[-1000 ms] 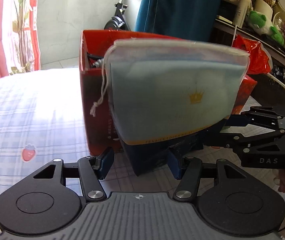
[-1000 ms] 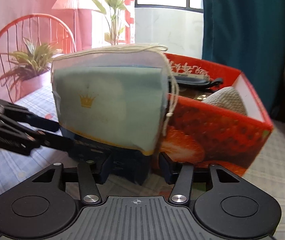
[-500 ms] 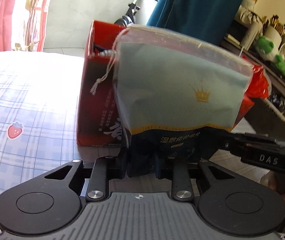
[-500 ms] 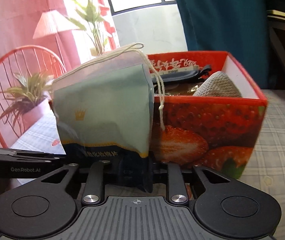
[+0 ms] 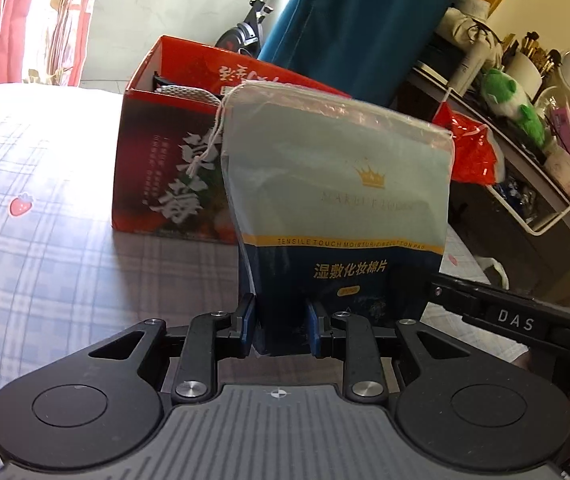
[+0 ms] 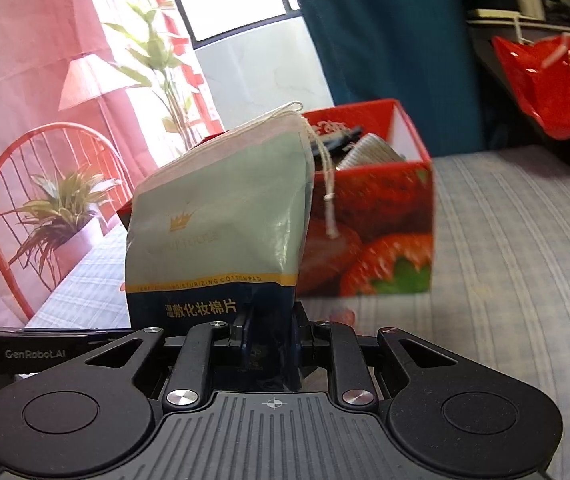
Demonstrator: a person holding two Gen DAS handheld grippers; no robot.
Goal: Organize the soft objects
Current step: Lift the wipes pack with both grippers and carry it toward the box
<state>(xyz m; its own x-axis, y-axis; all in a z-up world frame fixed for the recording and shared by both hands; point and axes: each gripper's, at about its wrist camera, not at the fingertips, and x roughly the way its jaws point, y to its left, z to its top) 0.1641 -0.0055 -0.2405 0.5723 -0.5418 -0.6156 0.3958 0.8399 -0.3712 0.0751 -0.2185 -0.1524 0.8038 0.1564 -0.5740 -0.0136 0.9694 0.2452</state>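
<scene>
- Bedspread [image 5: 45, 240], checked and dotted with small strawberries, fills the lower part of both wrist views and carries the box
- Red strawberry box [image 6: 381, 236] sits open-topped at about 1 o'clock from the right gripper and 11 o'clock from the left; a mesh item and something dark with a strap already lie inside, so part of the sorting looks done
- Cotton-pad pouch [image 5: 337, 208], pale green above and navy below with a drawstring top, stands upright just in front of the box, outside it; it looks lifted off the bedspread, though that is hard to confirm
- Left gripper [image 5: 281, 328] is clenched on the pouch's navy bottom edge, at 12 o'clock in its own view
- Right gripper [image 6: 269, 344] pinches the same bottom edge from the other side; both sets of jaws have just been closing, with the pouch between them
- Drawstring [image 6: 327, 196] dangles loose at the pouch's corner
- What is left, by my judgement: carry the pouch over the rim, lower it in and let go
</scene>
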